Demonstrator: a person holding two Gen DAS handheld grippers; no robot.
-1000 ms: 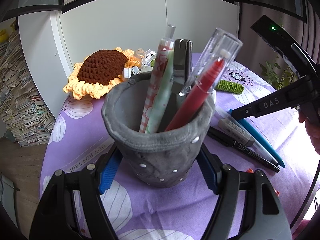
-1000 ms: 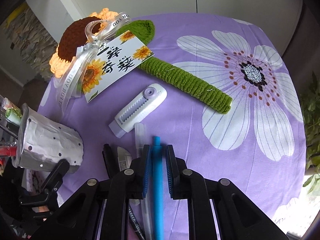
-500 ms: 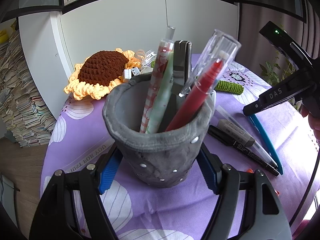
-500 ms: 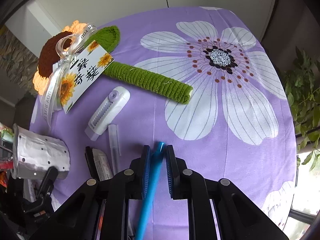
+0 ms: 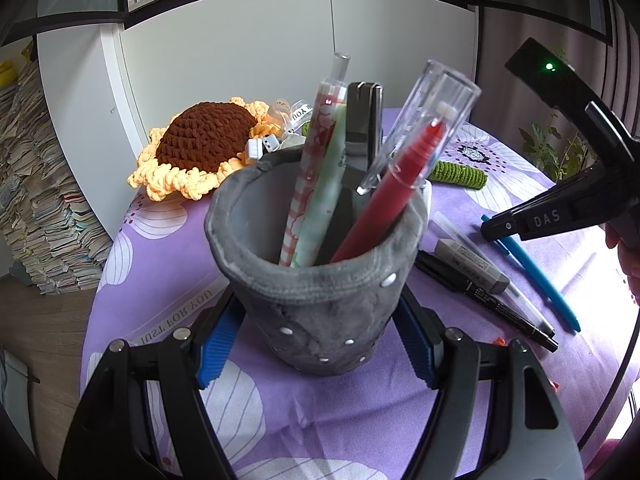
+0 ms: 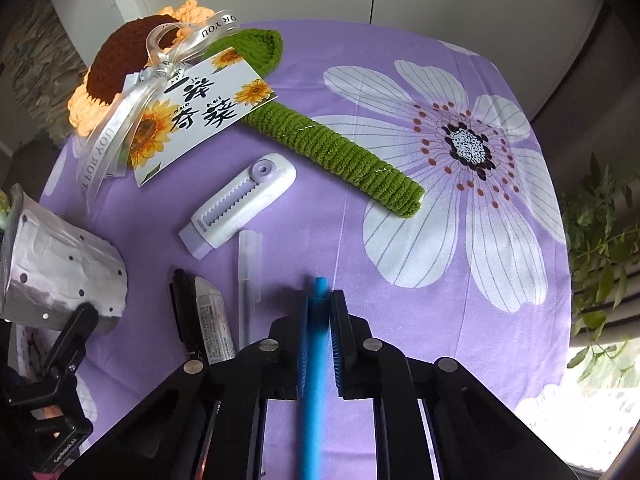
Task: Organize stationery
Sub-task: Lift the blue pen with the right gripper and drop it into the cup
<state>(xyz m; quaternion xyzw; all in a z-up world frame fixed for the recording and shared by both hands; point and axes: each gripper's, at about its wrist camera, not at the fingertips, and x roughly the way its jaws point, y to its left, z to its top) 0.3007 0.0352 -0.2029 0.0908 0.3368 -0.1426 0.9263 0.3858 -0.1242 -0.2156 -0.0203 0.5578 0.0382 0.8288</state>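
Left wrist view showed your left gripper closed around the base of the grey felt pen cup, blue pads pressed against either side of it, near the front edge of the round table with its purple flowered cloth. Behind the cup to the left, toward the far edge, lay the crocheted sunflower. Inside the cup stood a pink checked pen, a pale green pen, a dark metal clip-like tool and a red marker with a clear cap. To the right of the cup, on the cloth, lay a black marker, a grey eraser and a clear pen, close together. Further right lay the blue pen, with your right gripper down at its far end. From the right wrist view, going left to right, you had the cup at the left edge of the table, the sunflower's gift card and ribbon toward the far left, a white and lilac correction tape near the middle, the green crocheted stem running rightward, and your right gripper closed on the blue pen, its tip poking out just past the fingers.
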